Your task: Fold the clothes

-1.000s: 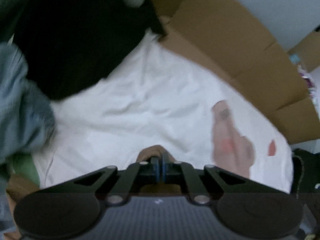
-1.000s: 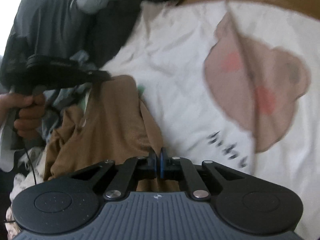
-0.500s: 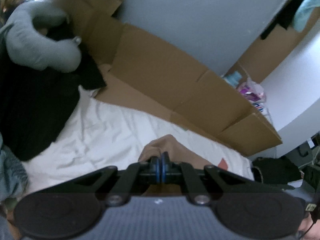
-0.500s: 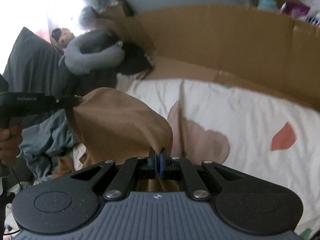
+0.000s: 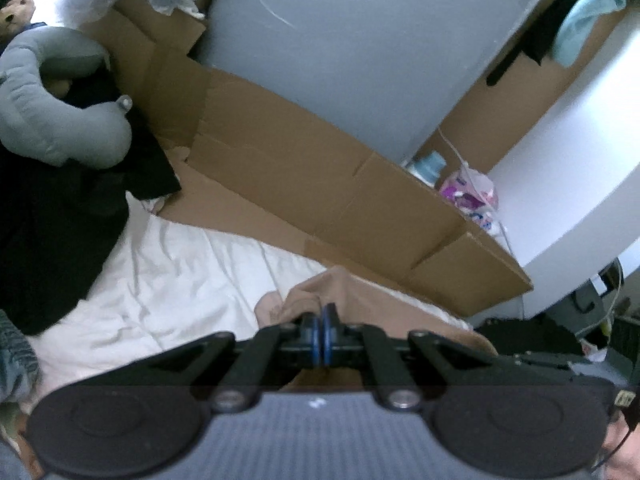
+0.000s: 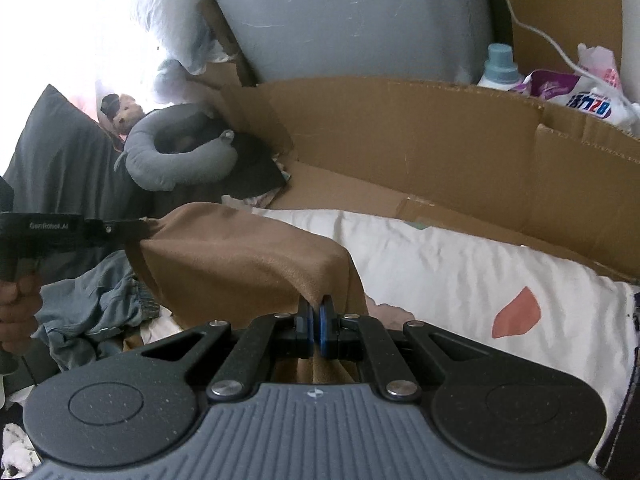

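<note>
Both your tongs are clamped on the brown garment (image 6: 240, 252), left tongs (image 6: 140, 229) at frame left, right tongs (image 6: 316, 318) at lower centre, above the white sheet (image 6: 460, 276).

Items counted: one brown fabric garment (image 6: 240, 256); two black two-finger grippers, left (image 6: 136, 229) and right (image 6: 316, 312); one grey U-shaped neck pillow (image 6: 176, 160); one flattened brown cardboard box (image 6: 420, 140); one white bottle with a blue cap (image 6: 498, 66); one small teddy bear (image 6: 126, 114).
</note>
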### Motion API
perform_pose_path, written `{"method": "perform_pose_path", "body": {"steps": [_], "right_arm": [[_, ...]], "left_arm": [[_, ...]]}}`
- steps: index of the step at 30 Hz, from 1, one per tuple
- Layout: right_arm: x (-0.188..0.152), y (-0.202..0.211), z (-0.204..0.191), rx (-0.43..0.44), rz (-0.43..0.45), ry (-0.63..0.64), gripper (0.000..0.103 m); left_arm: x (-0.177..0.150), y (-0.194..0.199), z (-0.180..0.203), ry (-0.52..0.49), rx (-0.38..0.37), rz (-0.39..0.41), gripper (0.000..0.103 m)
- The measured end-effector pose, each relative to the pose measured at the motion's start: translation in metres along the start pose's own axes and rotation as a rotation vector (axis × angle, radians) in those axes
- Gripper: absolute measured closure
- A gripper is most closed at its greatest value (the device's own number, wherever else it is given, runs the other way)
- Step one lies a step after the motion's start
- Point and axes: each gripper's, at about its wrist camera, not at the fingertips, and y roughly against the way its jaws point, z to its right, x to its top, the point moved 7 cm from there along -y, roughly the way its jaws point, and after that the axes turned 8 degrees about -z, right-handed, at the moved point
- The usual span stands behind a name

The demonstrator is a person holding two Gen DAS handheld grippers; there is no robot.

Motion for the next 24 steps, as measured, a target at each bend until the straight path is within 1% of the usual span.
{"method": "perform_pose_path", "body": {"steps": [3, 7, 13, 16, 18, 19, 24], "right_arm": [[-0.010, 0.000, -0.002, -0.003, -0.022, 0.016, 0.102], [-0.042, -0.010, -0.011, 0.001, -0.089, 0.054, 0.102], [-0.099, -0.031, -0.024, 0.021, -0.235, 0.087, 0.101], [-0.125, -0.037, -0.037, 0.043, -0.307, 0.113, 0.098], [-0.135, -0.036, -0.044, 0.058, -0.340, 0.124, 0.094], [-0.139, -0.035, -0.048, 0.063, -0.355, 0.132, 0.094], [-0.136, -0.016, -0.055, 0.024, -0.392, 0.183, 0.093]], "left_arm": [[-0.018, -0.004, -0.003, -0.019, 0.011, -0.043, 0.100], [-0.053, -0.013, -0.017, -0.019, 0.032, -0.114, 0.100], [-0.115, -0.024, -0.043, -0.009, 0.069, -0.226, 0.100], [-0.143, -0.026, -0.056, -0.007, 0.083, -0.267, 0.100], [-0.157, -0.024, -0.062, -0.010, 0.087, -0.279, 0.100], [-0.163, -0.022, -0.065, -0.014, 0.086, -0.282, 0.100], [-0.195, -0.015, -0.077, -0.033, 0.086, -0.298, 0.100]]}}
